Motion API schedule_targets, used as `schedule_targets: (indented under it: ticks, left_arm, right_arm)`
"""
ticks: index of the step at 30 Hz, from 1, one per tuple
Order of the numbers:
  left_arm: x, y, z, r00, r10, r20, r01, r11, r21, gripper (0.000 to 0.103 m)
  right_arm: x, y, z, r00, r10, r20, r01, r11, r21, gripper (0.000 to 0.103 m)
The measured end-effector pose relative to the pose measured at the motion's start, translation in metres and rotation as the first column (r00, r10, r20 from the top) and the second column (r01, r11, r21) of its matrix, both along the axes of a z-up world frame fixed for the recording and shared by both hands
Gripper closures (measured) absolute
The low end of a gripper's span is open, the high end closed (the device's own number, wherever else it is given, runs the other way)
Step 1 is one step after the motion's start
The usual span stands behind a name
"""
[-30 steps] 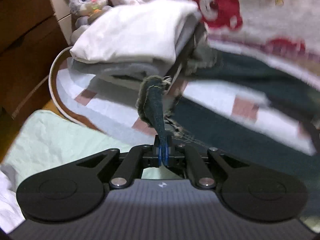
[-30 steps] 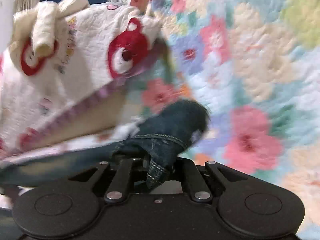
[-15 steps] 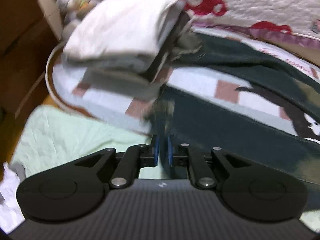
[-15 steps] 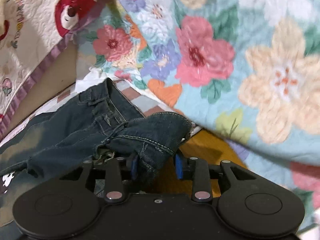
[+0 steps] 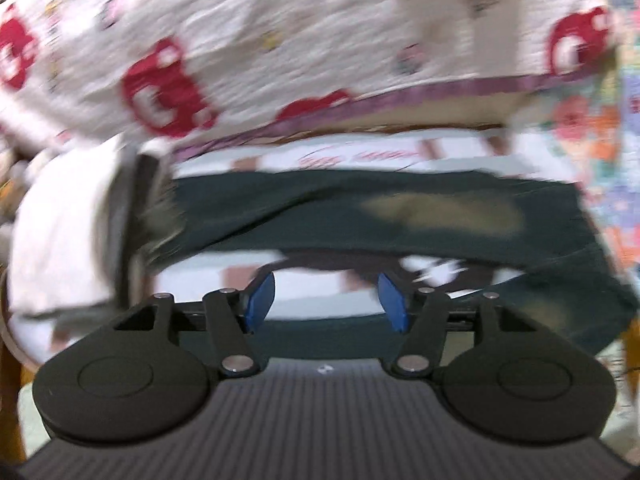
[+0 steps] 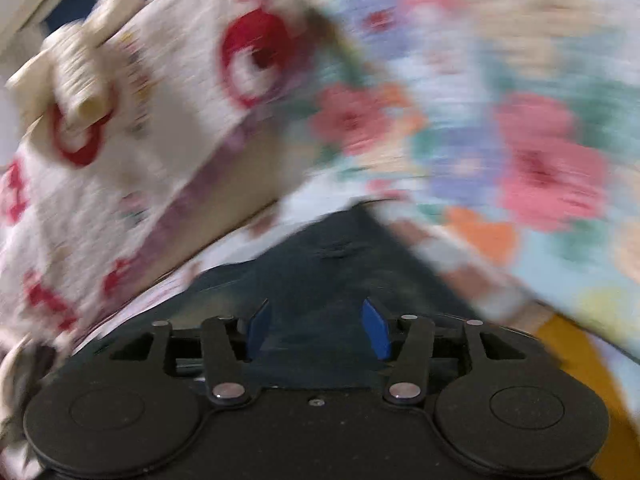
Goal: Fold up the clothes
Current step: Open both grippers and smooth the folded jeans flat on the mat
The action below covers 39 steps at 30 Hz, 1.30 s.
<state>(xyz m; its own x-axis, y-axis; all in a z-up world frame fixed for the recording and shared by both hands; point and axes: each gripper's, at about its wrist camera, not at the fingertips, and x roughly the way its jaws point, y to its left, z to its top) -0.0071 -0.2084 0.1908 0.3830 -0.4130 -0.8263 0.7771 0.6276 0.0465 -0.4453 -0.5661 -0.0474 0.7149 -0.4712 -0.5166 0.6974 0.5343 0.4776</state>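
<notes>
Dark blue jeans (image 5: pixel 400 208) lie spread across a round table with a checked cloth (image 5: pixel 360 160), their legs stretched left to right in the left wrist view. My left gripper (image 5: pixel 326 300) hangs open just above them, blue pads wide apart and nothing between. The right wrist view shows the waist end of the jeans (image 6: pixel 340 264) under my right gripper (image 6: pixel 317 330), which is also open and empty. Both views are motion-blurred.
A stack of folded white and grey clothes (image 5: pixel 72 232) sits at the table's left end. A white quilt with red bears (image 5: pixel 280 40) hangs behind the table. A flowered quilt (image 6: pixel 500 120) rises on the right. Wooden floor (image 6: pixel 572 360) shows beside the table.
Both grippers have let go of the jeans and opened wide. The denim that hung from each now lies flat on the table. Both cameras have swung upward.
</notes>
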Motion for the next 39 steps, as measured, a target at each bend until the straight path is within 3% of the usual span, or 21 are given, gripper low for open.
schedule_targets:
  ticks: [3, 6, 10, 14, 16, 17, 19, 21, 24, 25, 27, 29, 31, 33, 35, 36, 38, 39]
  left_arm:
    - [-0.018, -0.018, 0.02, 0.996, -0.058, 0.068, 0.058, 0.998, 0.003, 0.04]
    - [-0.032, -0.032, 0.026, 0.979, -0.111, 0.173, 0.097, 0.992, 0.086, 0.035]
    - [-0.045, -0.052, 0.01, 0.956, -0.154, 0.249, 0.098, 0.969, 0.225, 0.034]
    - [-0.058, -0.057, -0.019, 0.943, -0.183, 0.278, 0.1, 0.952, 0.289, 0.034]
    - [-0.058, -0.056, -0.032, 0.943, -0.216, 0.254, 0.128, 0.938, 0.323, 0.034]
    - [-0.054, -0.056, -0.039, 0.941, -0.236, 0.243, 0.15, 0.933, 0.328, 0.034]
    - [-0.037, -0.06, -0.054, 0.935, -0.261, 0.238, 0.168, 0.922, 0.35, 0.033]
    - [-0.008, -0.073, -0.072, 0.939, -0.264, 0.221, 0.156, 0.899, 0.41, 0.033]
    - [0.037, -0.103, -0.101, 0.944, -0.27, 0.188, 0.157, 0.872, 0.464, 0.031]
    - [0.05, -0.117, -0.115, 0.942, -0.285, 0.18, 0.171, 0.865, 0.471, 0.023]
    - [0.073, -0.144, -0.143, 0.935, -0.314, 0.168, 0.203, 0.857, 0.474, 0.023]
    - [0.086, -0.164, -0.17, 0.925, -0.344, 0.163, 0.245, 0.866, 0.437, 0.023]
    - [0.097, -0.182, -0.196, 0.918, -0.381, 0.11, 0.299, 0.847, 0.44, 0.023]
    - [0.105, -0.189, -0.213, 0.911, -0.397, 0.111, 0.314, 0.842, 0.438, 0.023]
    - [0.118, -0.193, -0.221, 0.92, -0.38, 0.099, 0.303, 0.847, 0.436, 0.023]
    - [0.126, -0.194, -0.223, 0.927, -0.364, 0.087, 0.293, 0.85, 0.439, 0.023]
    - [0.142, -0.197, -0.229, 0.941, -0.332, 0.063, 0.272, 0.854, 0.443, 0.023]
    - [0.149, -0.199, -0.231, 0.948, -0.315, 0.052, 0.26, 0.857, 0.445, 0.023]
  right_arm:
    - [0.046, -0.002, 0.017, 0.986, 0.167, 0.018, -0.167, 0.986, -0.025, 0.044]
    - [0.092, -0.001, 0.043, 0.961, 0.275, -0.027, -0.277, 0.953, -0.12, 0.038]
    - [0.146, -0.004, 0.067, 0.926, 0.354, -0.131, -0.376, 0.898, -0.231, 0.037]
    - [0.18, -0.003, 0.079, 0.937, 0.269, -0.222, -0.331, 0.888, -0.319, 0.034]
    - [0.197, -0.002, 0.085, 0.941, 0.212, -0.264, -0.301, 0.881, -0.365, 0.017]
    - [0.205, -0.002, 0.088, 0.941, 0.183, -0.284, -0.287, 0.876, -0.388, 0.0]
    - [0.221, -0.002, 0.091, 0.938, 0.123, -0.325, -0.262, 0.865, -0.428, 0.0]
    - [0.238, -0.012, 0.081, 0.909, 0.124, -0.398, -0.298, 0.86, -0.413, 0.001]
    - [0.257, -0.036, 0.062, 0.821, 0.169, -0.545, -0.394, 0.859, -0.327, 0.001]
    - [0.264, -0.044, 0.055, 0.786, 0.184, -0.59, -0.422, 0.857, -0.295, 0.001]
    - [0.277, -0.06, 0.042, 0.708, 0.215, -0.673, -0.473, 0.852, -0.226, 0.001]
    - [0.29, -0.077, 0.029, 0.62, 0.245, -0.745, -0.515, 0.844, -0.151, 0.001]
    - [0.303, -0.093, 0.015, 0.523, 0.274, -0.807, -0.548, 0.833, -0.073, 0.001]
    - [0.316, -0.109, 0.002, 0.42, 0.302, -0.856, -0.571, 0.821, 0.009, 0.001]
    - [0.329, -0.125, -0.011, 0.311, 0.328, -0.892, -0.585, 0.806, 0.092, 0.003]
    - [0.335, -0.135, -0.014, 0.309, 0.34, -0.888, -0.569, 0.814, 0.114, 0.009]
    - [0.348, -0.158, -0.014, 0.423, 0.357, -0.833, -0.495, 0.861, 0.118, 0.018]
    - [0.354, -0.169, -0.014, 0.478, 0.36, -0.801, -0.456, 0.881, 0.124, 0.032]
